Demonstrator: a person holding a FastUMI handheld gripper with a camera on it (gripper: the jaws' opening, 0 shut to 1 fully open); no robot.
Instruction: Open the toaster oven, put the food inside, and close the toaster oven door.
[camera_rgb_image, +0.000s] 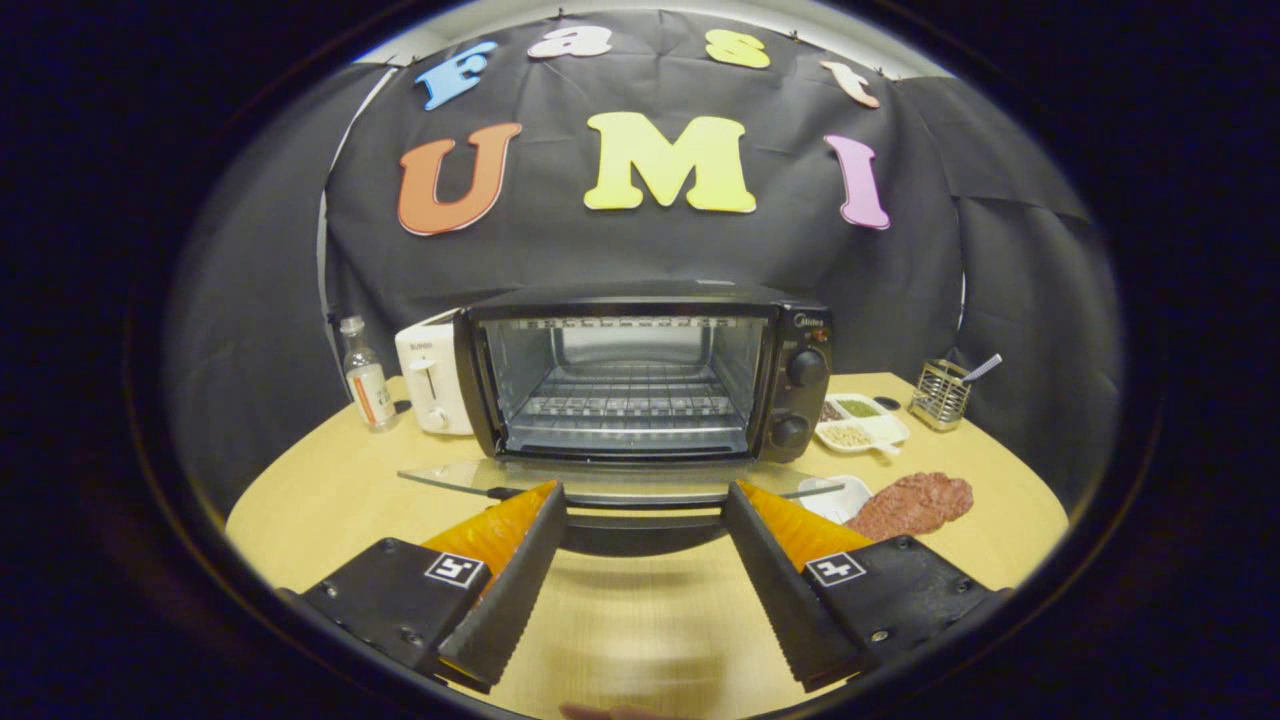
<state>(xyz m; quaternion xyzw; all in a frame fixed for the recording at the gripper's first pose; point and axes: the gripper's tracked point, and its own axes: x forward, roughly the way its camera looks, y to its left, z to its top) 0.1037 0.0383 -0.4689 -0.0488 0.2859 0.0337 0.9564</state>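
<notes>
The toaster oven (640, 375) stands in the middle of the bench (330, 500) with its glass door (470, 478) folded down flat toward the tool (640, 500), rack bare inside. The tool is released, fingers spread wide, its tips just at the door's front edge and handle. The food, a reddish patty (915, 505), lies right of the door beside a small white dish (835, 497). A white toaster (432, 378) and bottle (366, 378) stand left of the oven, a divided tray (862, 425) and wire holder (940, 393) right.

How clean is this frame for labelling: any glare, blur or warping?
Gripper view: fisheye bends the table edge; soft glare streaks the wood between the open gripper fingers; toaster oven sharp, its lowered glass door faintly reflective.
</notes>
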